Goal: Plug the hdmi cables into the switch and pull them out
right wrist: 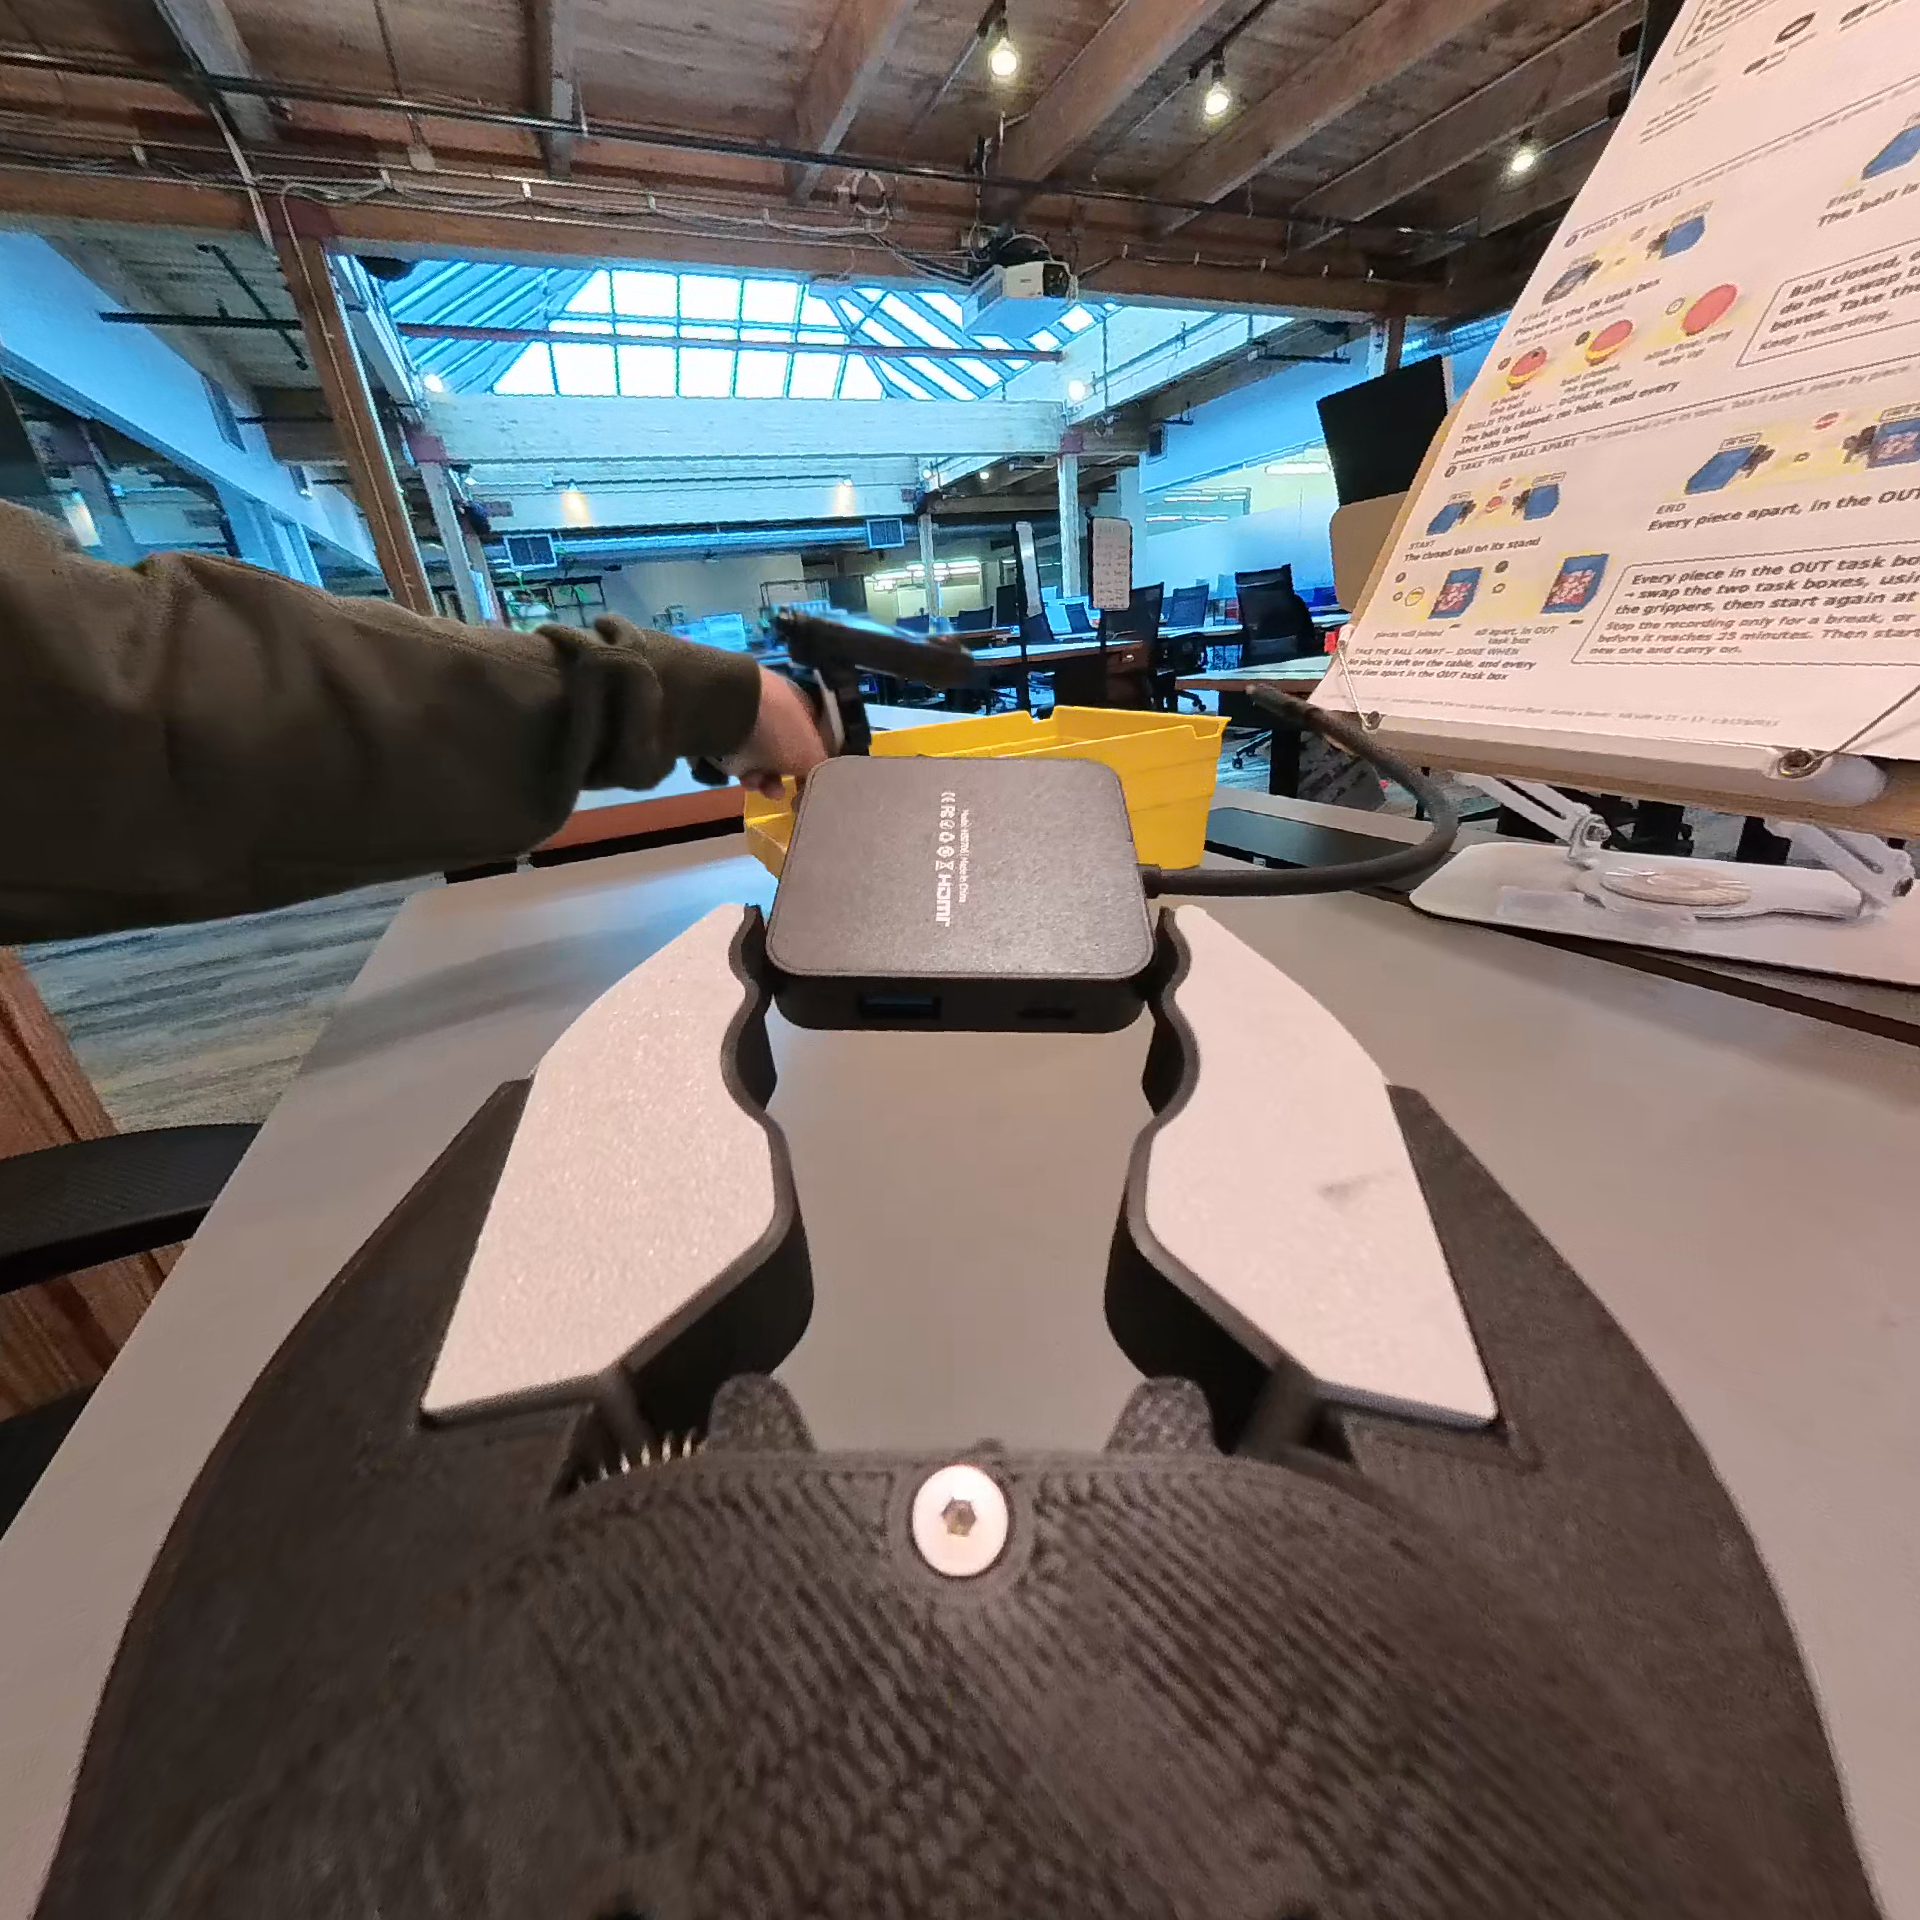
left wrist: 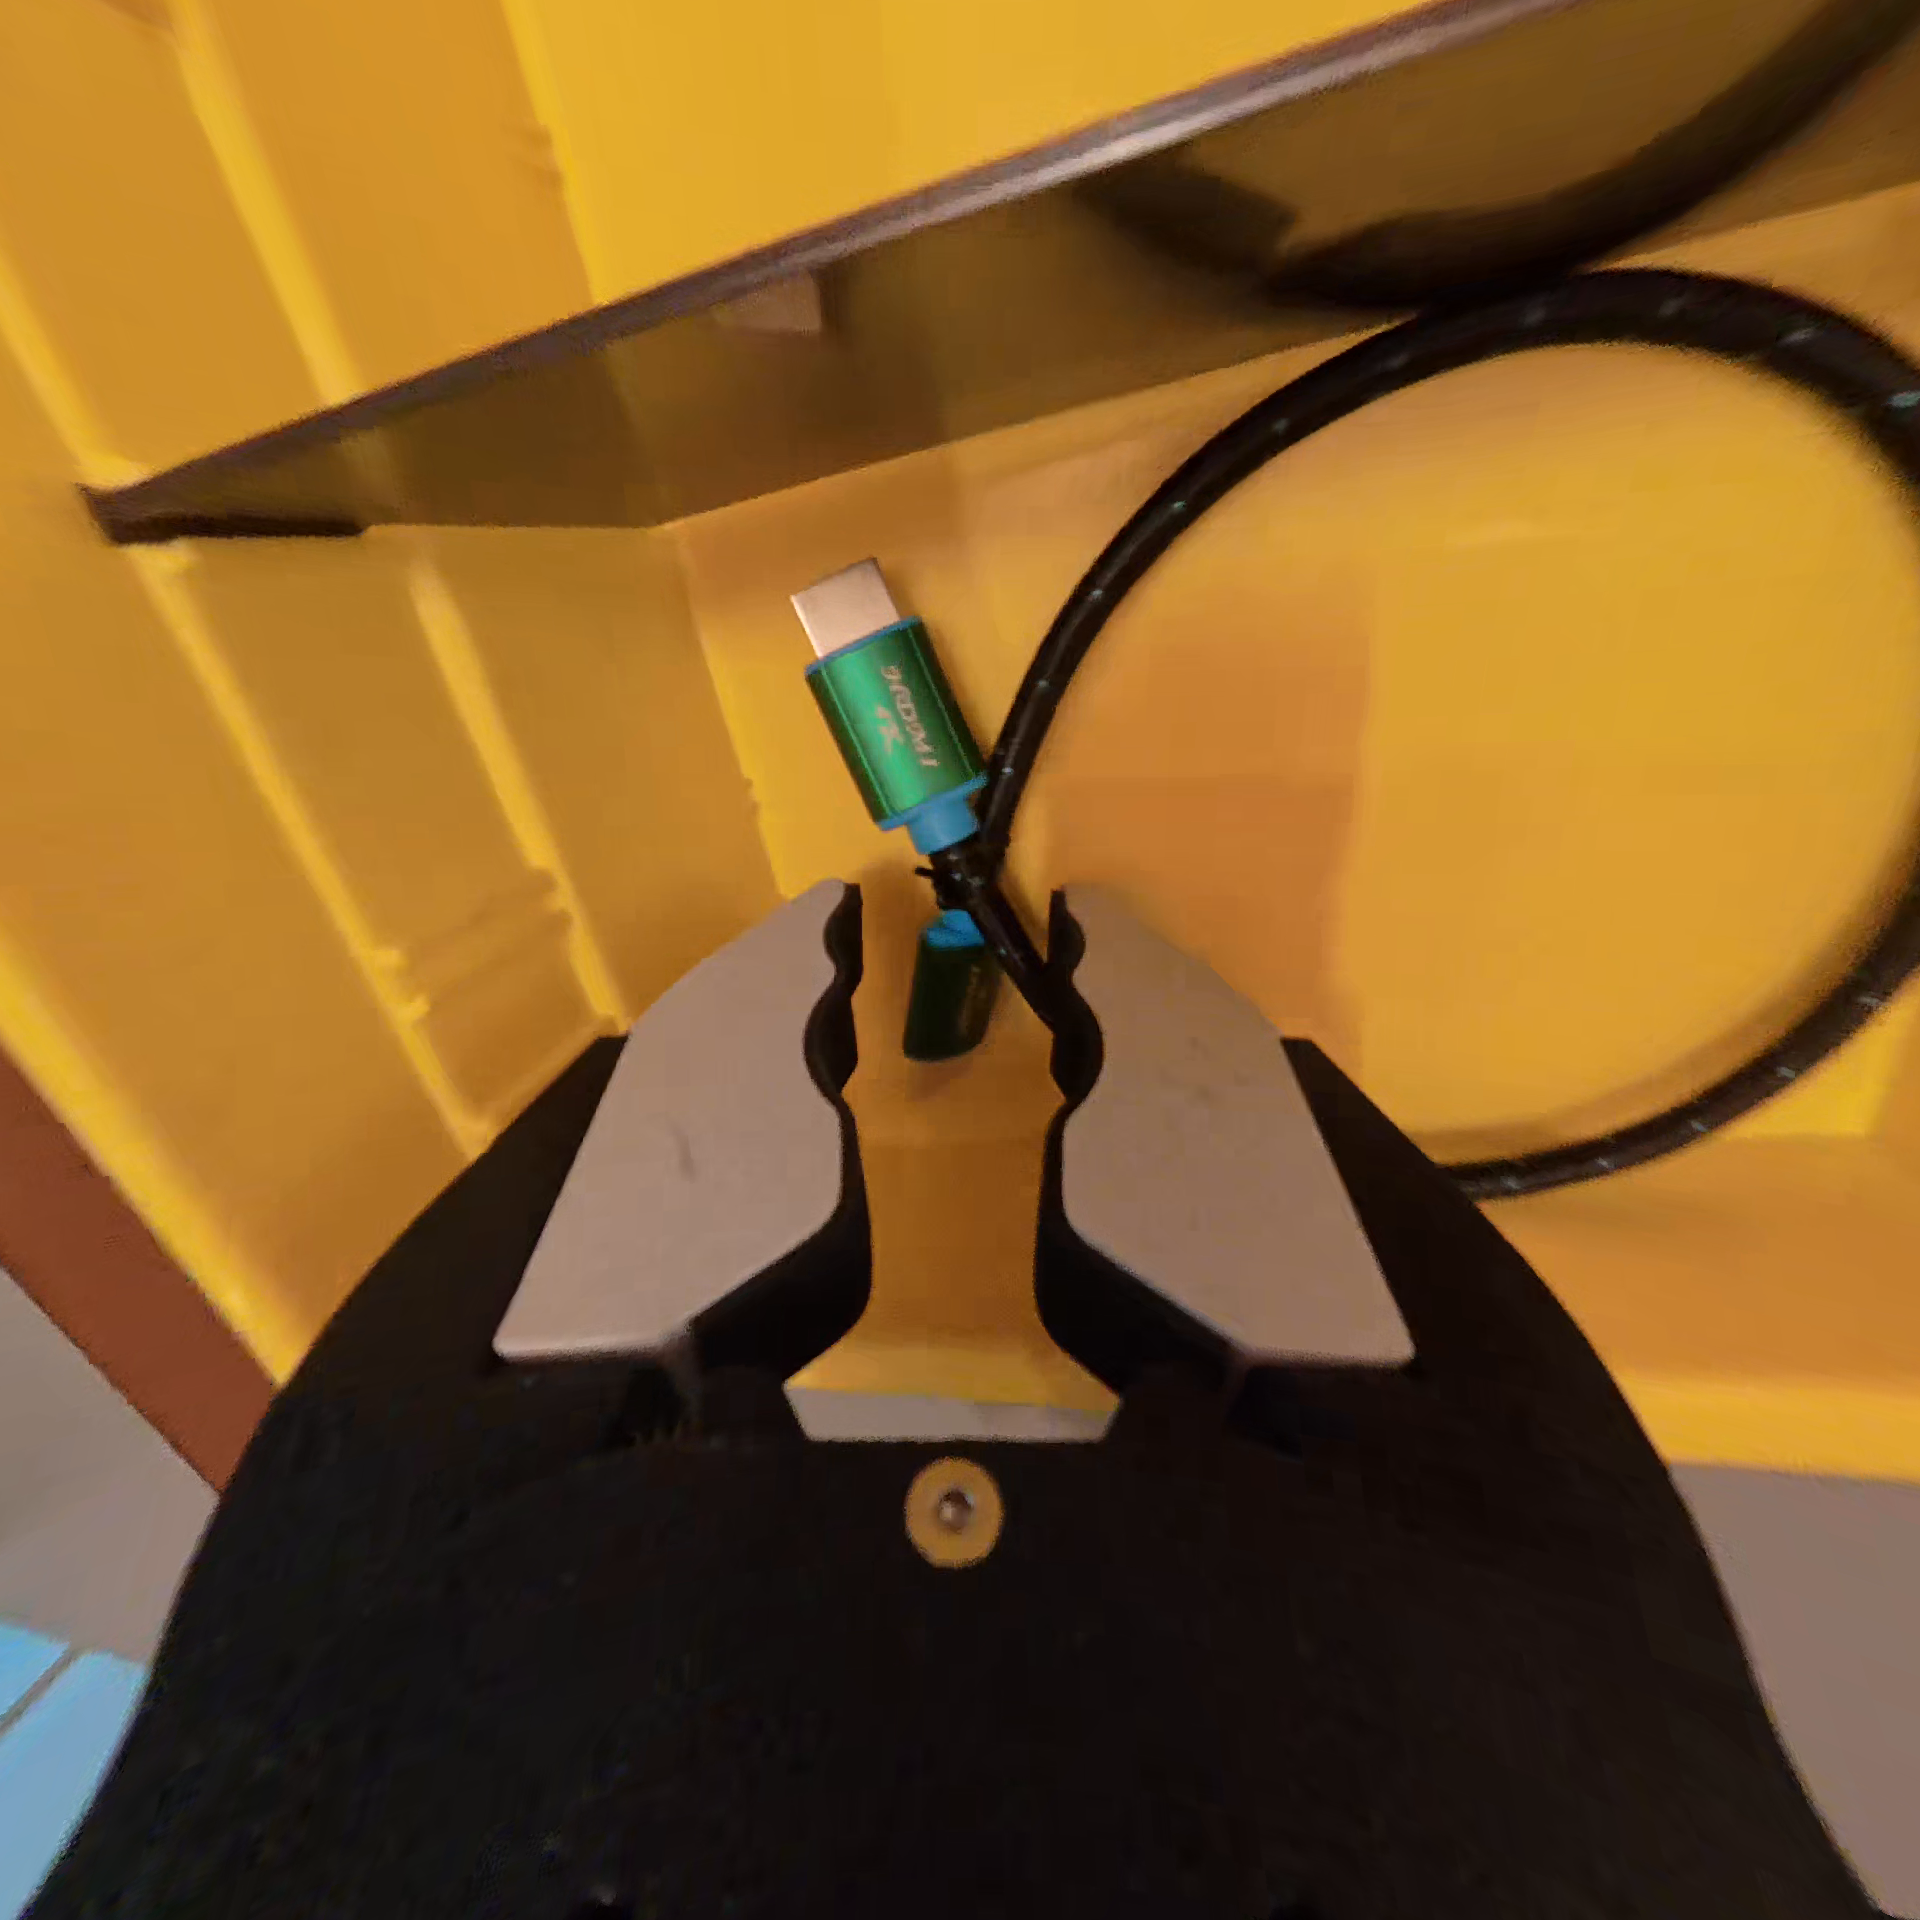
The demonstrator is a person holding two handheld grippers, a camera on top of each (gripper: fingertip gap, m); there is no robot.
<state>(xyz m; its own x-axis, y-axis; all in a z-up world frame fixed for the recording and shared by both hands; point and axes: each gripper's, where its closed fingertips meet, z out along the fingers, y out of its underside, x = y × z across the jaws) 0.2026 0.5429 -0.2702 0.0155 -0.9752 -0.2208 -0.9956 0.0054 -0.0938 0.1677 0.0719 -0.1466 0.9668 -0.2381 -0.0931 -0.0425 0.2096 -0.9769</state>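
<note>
In the left wrist view, a black braided HDMI cable (left wrist: 1049, 717) lies looped in a yellow bin (left wrist: 1455, 727). One green plug (left wrist: 894, 717) with a bare metal tip lies just beyond my left gripper (left wrist: 954, 904). The other green plug (left wrist: 951, 987) lies between the open fingers, and the cable touches the right finger. In the right wrist view, my right gripper (right wrist: 956, 925) is shut on the sides of the black switch (right wrist: 956, 862), holding it level just over the grey table (right wrist: 1558, 1143). The switch's ports face me and its own black lead (right wrist: 1351, 873) runs off right.
A dark divider (left wrist: 727, 343) crosses the bin beyond the plugs. In the right wrist view the yellow bin (right wrist: 1143, 748) stands behind the switch, with a person's sleeve (right wrist: 312, 727) reaching into it. An instruction sheet on a stand (right wrist: 1714, 416) is at the right. A chair arm (right wrist: 104, 1195) is at the left.
</note>
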